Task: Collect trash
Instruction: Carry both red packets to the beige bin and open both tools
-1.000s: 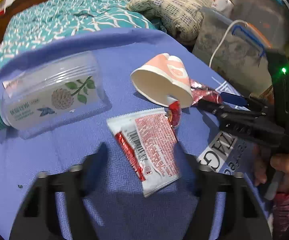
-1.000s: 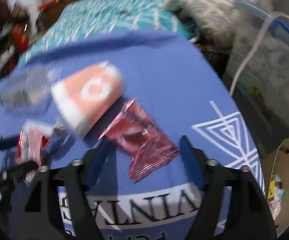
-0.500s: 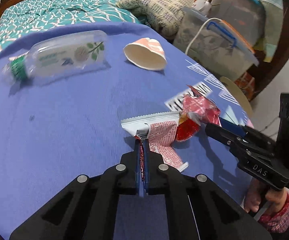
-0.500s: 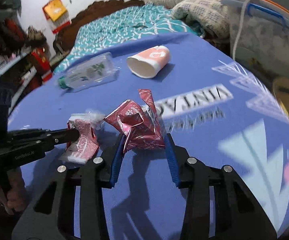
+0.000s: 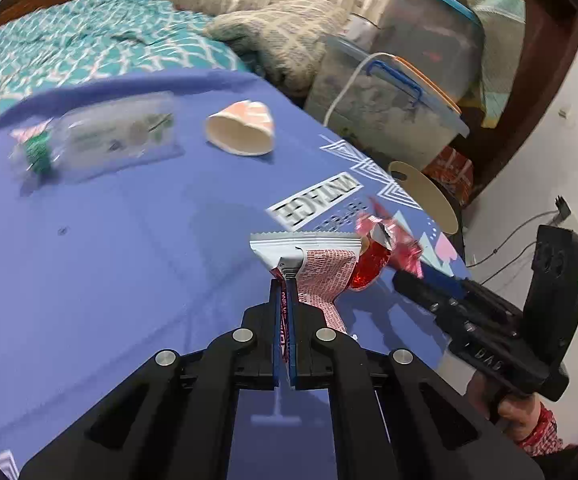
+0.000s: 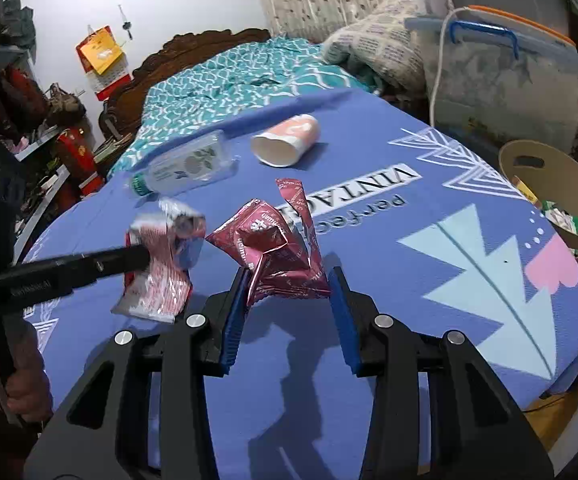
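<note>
While both claws hold wrappers above the blue tabletop [image 6: 429,152], other trash lies behind.

Left claw [image 5: 285,300] is pinched tight on a white-and-red wrapper [image 5: 321,264]; right claw [image 6: 287,280] clamps a crumpled maroon wrapper [image 6: 277,248]. Farther back lie a plastic bottle [image 6: 185,166] and paper cup [image 6: 287,140]; a tan bin [image 6: 557,196] stands at the right edge.

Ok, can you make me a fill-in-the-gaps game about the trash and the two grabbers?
1. The left gripper has its jaws shut on the white and ____ wrapper.
2. The paper cup lies on its ____.
3. The crumpled maroon wrapper sits between the ____ gripper's blue pads.
4. The plastic bottle has a ____ cap.

Missing words: red; side; right; green
</note>
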